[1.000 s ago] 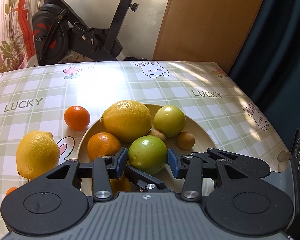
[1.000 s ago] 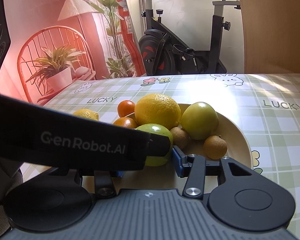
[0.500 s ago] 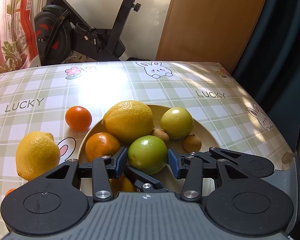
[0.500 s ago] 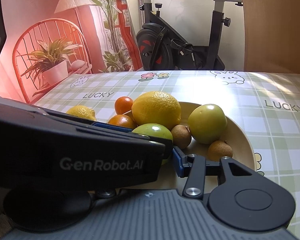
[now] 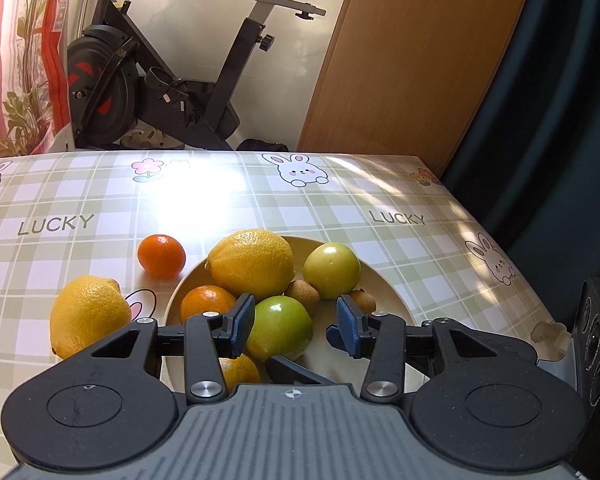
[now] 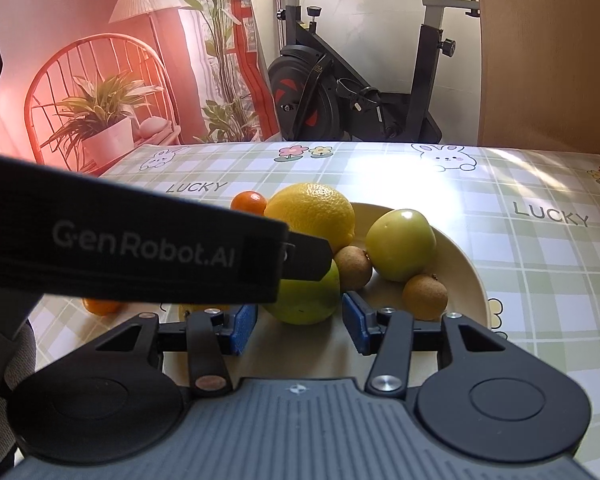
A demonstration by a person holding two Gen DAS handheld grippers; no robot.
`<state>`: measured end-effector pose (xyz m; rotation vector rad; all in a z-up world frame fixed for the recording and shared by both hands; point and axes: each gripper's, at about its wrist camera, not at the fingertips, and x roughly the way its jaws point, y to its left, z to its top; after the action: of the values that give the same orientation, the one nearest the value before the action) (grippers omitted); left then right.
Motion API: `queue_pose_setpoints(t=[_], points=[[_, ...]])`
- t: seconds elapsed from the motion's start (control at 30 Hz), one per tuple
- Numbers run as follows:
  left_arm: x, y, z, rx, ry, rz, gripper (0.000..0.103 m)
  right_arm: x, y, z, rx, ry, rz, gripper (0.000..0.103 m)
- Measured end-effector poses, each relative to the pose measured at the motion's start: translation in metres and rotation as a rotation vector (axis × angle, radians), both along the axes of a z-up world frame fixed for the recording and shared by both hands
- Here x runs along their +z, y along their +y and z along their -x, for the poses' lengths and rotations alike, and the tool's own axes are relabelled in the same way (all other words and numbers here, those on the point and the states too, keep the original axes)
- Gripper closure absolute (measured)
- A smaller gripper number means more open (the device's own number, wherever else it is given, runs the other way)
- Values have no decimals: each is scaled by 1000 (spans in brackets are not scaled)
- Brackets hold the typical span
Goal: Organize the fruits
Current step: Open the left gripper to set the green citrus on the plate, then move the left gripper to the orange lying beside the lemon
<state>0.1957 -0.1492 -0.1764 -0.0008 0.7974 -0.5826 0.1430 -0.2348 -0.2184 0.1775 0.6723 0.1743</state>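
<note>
- Fruit sits gathered on a cream plate (image 5: pixel 396 308) on my table, which is covered by a green checked cloth (image 5: pixel 340 208) printed with rabbits and the word LUCKY.
- On the plate I see a large lemon (image 5: pixel 252 262), a yellow-green apple (image 5: pixel 332 270), a darker green apple (image 5: pixel 282 328) nearest me, an orange (image 5: pixel 206 302) and two small brown fruits (image 6: pixel 425 297).
- Off the plate, to its left, lie a second lemon (image 5: pixel 88 312) and a small tangerine (image 5: pixel 161 256); both rest on the cloth, the tangerine just beside the rim.
- My left gripper (image 5: pixel 296 326) is spread wide around the darker green apple. Its left pad seems to touch the fruit or nearly so; its right pad stands apart, so nothing is gripped.
- My right gripper (image 6: pixel 300 328) also gapes, hovering near the plate's front edge, just short of the same apple. The left tool's black body crosses its view.
- I judge the apple is already placed on the plate, and this step is a release.
- Next, I think my left tongs must lift back clear of the plate, then travel left to the loose lemon or tangerine, straddle it and close gently, since round fruit can roll.
</note>
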Motion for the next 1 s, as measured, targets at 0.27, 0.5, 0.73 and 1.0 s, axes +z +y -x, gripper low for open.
queue_pose_setpoints(t=[0.27,0.5,0.73,1.0], points=[[17,20,13,2,-32,11,55,10,0,18,-17,-10,-19,53],[33,47,26,-6,-61,24,55,16,4,34,-27,-17,-32,53],[47,78,28,15,-97,30,55,28,16,42,-15,-46,-26,53],[54,110,27,62,-119,36,55,41,40,38,28,-71,-12,53]])
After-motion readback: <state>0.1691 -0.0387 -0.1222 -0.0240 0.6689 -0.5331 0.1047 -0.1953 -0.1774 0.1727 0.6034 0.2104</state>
